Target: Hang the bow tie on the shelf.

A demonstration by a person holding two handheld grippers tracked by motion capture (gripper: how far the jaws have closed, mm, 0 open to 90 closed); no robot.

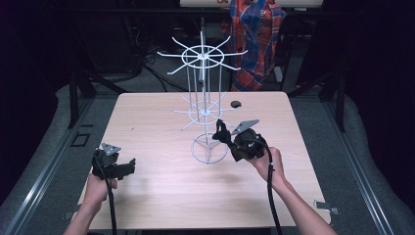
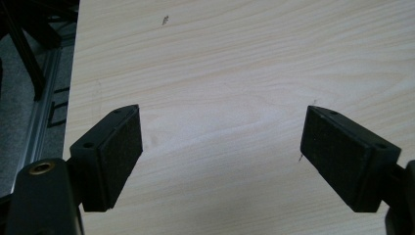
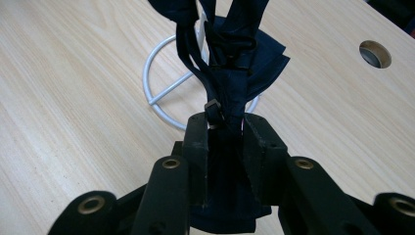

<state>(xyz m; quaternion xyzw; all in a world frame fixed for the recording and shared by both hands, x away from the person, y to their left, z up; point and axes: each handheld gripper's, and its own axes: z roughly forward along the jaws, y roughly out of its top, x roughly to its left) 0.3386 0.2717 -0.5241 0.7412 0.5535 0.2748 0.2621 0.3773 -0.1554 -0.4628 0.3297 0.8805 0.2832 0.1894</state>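
One dark fabric item (image 3: 230,78), clamped in the right gripper (image 3: 226,128), sits mid-frame beside the white wire rack (image 1: 203,58), probably not yet hung; left gripper (image 2: 222,142) gapes empty, lower left.

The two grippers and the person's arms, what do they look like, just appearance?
Both the left gripper and the right gripper are black, each topped by a grey three-cornered plate and trailing a black cable. Their jaws carry flat black rectangular pads, and brass-coloured rivets mark the linkages. The forearms are bare, with no sleeves in sight.
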